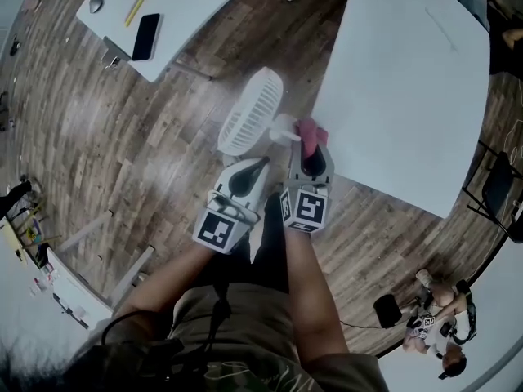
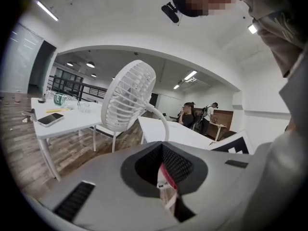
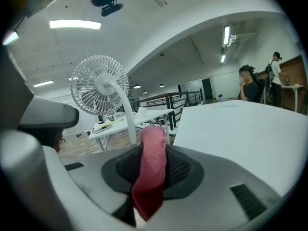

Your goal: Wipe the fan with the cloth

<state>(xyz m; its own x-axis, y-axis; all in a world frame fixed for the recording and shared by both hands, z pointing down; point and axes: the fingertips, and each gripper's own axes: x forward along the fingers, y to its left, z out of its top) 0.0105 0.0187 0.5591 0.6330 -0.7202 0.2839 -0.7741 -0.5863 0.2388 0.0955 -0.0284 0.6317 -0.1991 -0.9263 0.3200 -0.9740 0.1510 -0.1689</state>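
Left tongs pinched the white fan by its stem; right tongs clamped the pink cloth just right of it.

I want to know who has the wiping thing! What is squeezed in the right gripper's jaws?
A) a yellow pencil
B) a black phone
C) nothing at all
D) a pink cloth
D: in the right gripper view, the pink cloth is pinched between the jaws of the right gripper and hangs down below them.
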